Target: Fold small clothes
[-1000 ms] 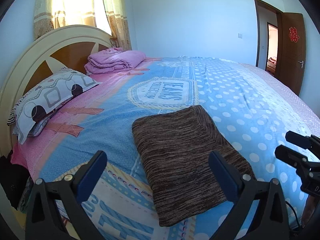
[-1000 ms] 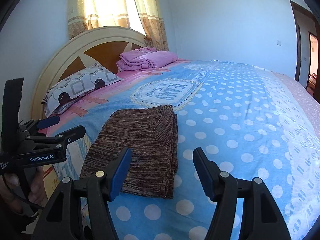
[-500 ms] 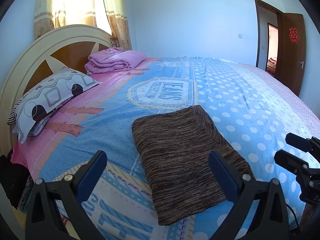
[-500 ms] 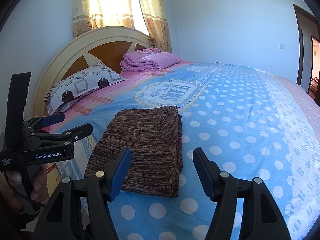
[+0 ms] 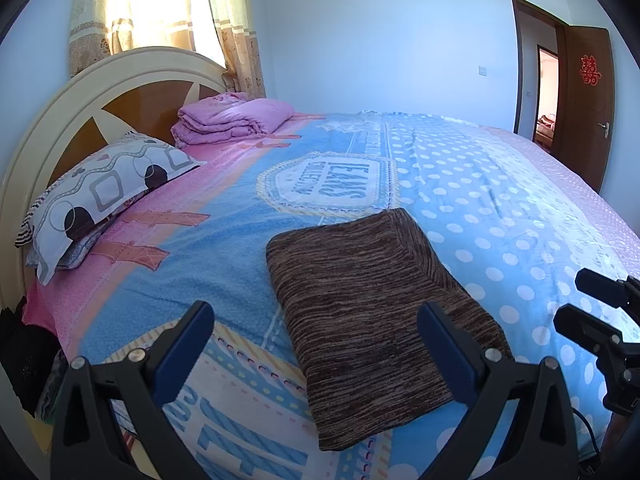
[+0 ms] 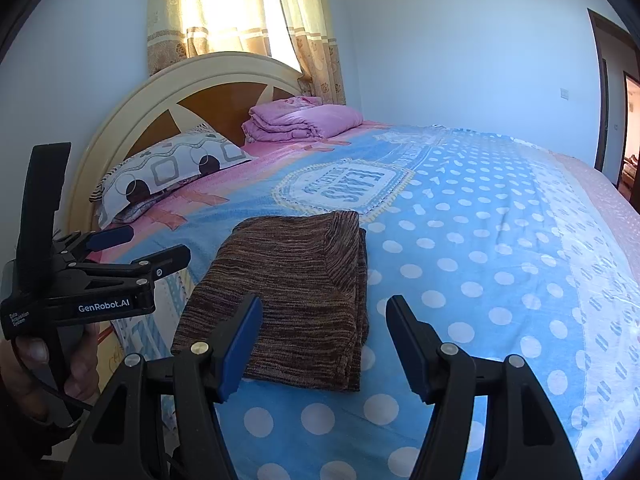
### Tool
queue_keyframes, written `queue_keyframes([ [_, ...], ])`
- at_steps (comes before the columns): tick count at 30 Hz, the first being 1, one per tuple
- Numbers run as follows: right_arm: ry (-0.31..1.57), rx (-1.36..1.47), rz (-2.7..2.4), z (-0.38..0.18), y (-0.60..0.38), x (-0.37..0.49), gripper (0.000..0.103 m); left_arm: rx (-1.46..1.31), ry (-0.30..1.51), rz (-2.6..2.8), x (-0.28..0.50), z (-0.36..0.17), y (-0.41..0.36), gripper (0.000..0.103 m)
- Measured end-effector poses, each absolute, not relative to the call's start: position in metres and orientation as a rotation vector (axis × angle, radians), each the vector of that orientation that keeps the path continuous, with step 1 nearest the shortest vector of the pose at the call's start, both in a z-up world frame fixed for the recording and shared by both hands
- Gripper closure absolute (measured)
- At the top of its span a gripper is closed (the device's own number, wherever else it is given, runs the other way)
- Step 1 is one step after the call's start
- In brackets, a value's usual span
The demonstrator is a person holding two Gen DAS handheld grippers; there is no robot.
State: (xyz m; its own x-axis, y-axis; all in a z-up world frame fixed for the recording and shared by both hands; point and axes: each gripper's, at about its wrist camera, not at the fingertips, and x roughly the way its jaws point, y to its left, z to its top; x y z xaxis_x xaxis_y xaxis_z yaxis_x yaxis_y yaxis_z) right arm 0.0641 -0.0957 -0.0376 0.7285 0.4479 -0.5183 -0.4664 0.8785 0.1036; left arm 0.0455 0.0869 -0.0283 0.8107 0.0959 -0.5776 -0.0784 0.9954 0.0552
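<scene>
A brown striped knit garment point(image 5: 372, 304) lies folded into a thick rectangle on the bedspread, near the bed's front edge; the right wrist view shows its stacked layers point(image 6: 296, 276) along the right side. My left gripper point(image 5: 314, 320) hovers just in front of it, open, with nothing between its blue pads. My right gripper point(image 6: 324, 308) is also open and empty, over the garment's near right corner. Each gripper shows in the other's view: the left gripper point(image 6: 152, 245) held by a hand at the far left, the right gripper point(image 5: 574, 300) at the right edge.
A patterned pillow point(image 5: 108, 196) and a folded pink quilt point(image 5: 232, 120) lie by the curved headboard point(image 5: 52, 120). Blue polka-dot bedspread point(image 5: 500, 208) stretches to the right. A brown door point(image 5: 584, 104) stands open at the far right. Dark cloth point(image 5: 24, 356) hangs by the bed's left side.
The right wrist view has shifted very slightly. The garment and both open grippers stand as before.
</scene>
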Motion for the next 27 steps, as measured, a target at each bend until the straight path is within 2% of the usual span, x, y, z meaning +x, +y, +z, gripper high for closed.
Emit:
queue_keyframes([
  [27,0.519,-0.034,0.521,-0.031,-0.095,0.059,0.037,-0.017,0.581,0.159,0.045,-0.015,0.116,0.0],
])
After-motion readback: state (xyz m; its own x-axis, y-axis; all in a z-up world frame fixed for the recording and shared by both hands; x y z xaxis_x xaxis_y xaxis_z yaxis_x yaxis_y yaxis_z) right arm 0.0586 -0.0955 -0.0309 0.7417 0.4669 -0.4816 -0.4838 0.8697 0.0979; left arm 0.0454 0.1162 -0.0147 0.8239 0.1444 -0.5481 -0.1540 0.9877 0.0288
